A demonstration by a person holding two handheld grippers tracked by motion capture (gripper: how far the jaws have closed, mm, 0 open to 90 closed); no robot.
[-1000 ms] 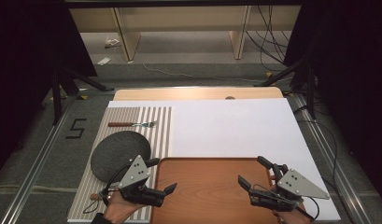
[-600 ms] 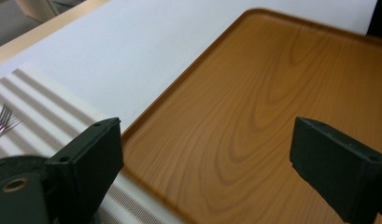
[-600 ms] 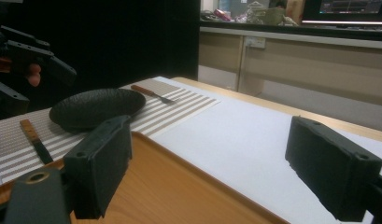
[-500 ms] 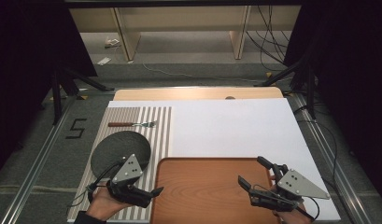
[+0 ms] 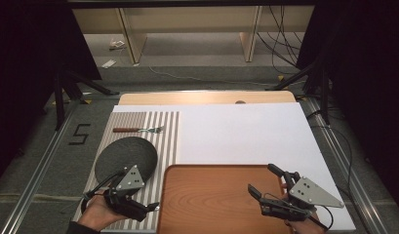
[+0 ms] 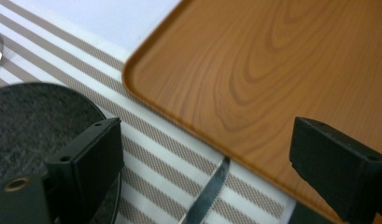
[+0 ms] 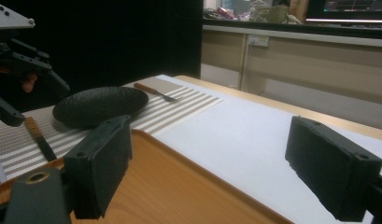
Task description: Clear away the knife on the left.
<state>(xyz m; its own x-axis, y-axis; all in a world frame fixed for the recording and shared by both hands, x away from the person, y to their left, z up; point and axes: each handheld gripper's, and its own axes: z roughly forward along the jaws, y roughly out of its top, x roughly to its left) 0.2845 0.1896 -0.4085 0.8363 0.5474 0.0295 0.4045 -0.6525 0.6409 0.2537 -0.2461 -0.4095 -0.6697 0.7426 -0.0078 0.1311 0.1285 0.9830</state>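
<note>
A wooden tray (image 5: 216,195) lies at the table's near edge, on a white sheet (image 5: 241,131). To its left a striped placemat (image 5: 168,131) carries a dark round plate (image 5: 126,158), a fork (image 5: 138,129) at the far end, and a knife (image 6: 207,196) with a wooden handle (image 7: 32,126) at the near end. My left gripper (image 5: 150,207) hangs open low over the placemat, its jaws on either side of the knife blade and the tray's left rim (image 6: 179,121). My right gripper (image 5: 264,179) is open over the tray's right end, holding nothing.
The light wooden table edge (image 5: 207,97) shows beyond the white sheet. Behind the table are a grey floor with cables (image 5: 280,44) and shelf units (image 5: 187,24). Metal rails (image 5: 41,165) run along both sides. A "5" (image 5: 80,134) is marked on the floor at the left.
My left gripper has shifted left, off the tray's edge and onto the placemat near the knife. The right gripper has stayed still.
</note>
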